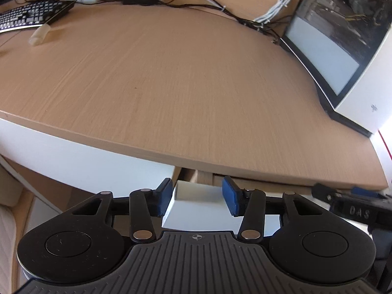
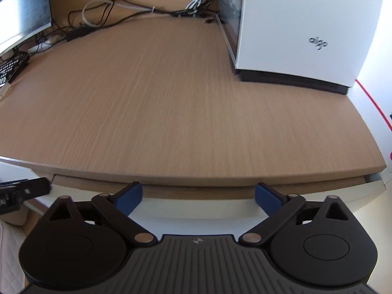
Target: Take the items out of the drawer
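Holding a white box [image 1: 198, 203] between the left tongs [image 1: 199, 198], just below the table [image 1: 171, 85] edge and in front of the drawer [image 2: 220, 191]. Blue pads sit against the box's two sides, tongs part-spread to its width; grip looks light. Right tongs [image 2: 199, 199] spread wide, nothing between them, poised over the drawer front, which stands slightly out under the tabletop.

Risks, judged from here:
- Box could slip or tilt: smooth faces, narrow pad contact near the top corners.
- Lifting straight up would knock the box against the table overhang; needs to come out toward the person first.
- Right tongs near the left ones; arms could foul if both move inward.
- Whether more items remain in the drawer: cannot tell, interior hidden.

Surface and room: light wood-grain table, broad bare middle. White PC case [image 2: 306, 29] with glass side at right rear. Cables [image 1: 220, 7] tangled along the back wall. Keyboard [image 1: 29, 14] and monitor edge far left. Daylight strong from the right.
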### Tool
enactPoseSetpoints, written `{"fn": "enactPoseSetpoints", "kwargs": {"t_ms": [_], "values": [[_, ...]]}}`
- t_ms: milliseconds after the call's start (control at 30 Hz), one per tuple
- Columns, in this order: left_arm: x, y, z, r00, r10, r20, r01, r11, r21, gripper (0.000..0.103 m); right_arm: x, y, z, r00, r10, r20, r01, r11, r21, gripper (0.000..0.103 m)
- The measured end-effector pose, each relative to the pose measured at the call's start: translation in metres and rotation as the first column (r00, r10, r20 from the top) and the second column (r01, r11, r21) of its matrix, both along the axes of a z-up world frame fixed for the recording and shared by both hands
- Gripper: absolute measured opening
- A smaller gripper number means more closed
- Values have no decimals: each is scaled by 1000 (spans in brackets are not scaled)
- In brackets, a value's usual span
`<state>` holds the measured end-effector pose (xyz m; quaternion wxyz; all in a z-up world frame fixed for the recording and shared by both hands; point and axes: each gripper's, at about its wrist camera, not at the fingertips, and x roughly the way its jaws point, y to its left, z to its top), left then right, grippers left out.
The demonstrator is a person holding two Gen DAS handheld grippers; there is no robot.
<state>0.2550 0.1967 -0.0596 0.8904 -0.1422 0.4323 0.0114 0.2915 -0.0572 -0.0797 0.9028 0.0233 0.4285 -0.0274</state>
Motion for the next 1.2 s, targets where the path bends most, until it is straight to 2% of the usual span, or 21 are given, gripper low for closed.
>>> {"fn": "enactPoseSetpoints", "kwargs": {"t_ms": [100, 167, 300, 633, 933, 1133, 1200], "values": [[8, 0, 1, 1000, -12, -17, 12, 1000, -4, 52, -4, -1, -1, 1000, 10, 11, -10, 1000, -12, 100], [12, 1, 0, 999, -29, -35, 28, 999, -19, 56, -3, -3, 0, 1000, 4, -4, -4, 1000, -9, 100], [15, 3, -5, 994, -111, -22, 110, 994, -26, 65, 1, -5, 1, 1000, 13, -28, -13, 1000, -6, 101], [6, 4, -8, 974, -222, 33, 223, 975, -12, 66, -8, -15, 3, 998, 59, -10, -59, 998, 24, 97], [4, 3, -6, 956, -292, 23, 292, 956, 7, 70, -18, -16, 3, 997, 70, 22, -71, 995, 64, 97], [-3, 3, -6, 953, -302, 21, 302, 953, 6, 70, -9, -13, 0, 1000, -8, 11, 7, 999, 48, 96], [-5, 5, -5, 953, -301, 21, 301, 954, 7, 66, -5, -15, -3, 999, -34, -5, 34, 998, 44, 96]]}}
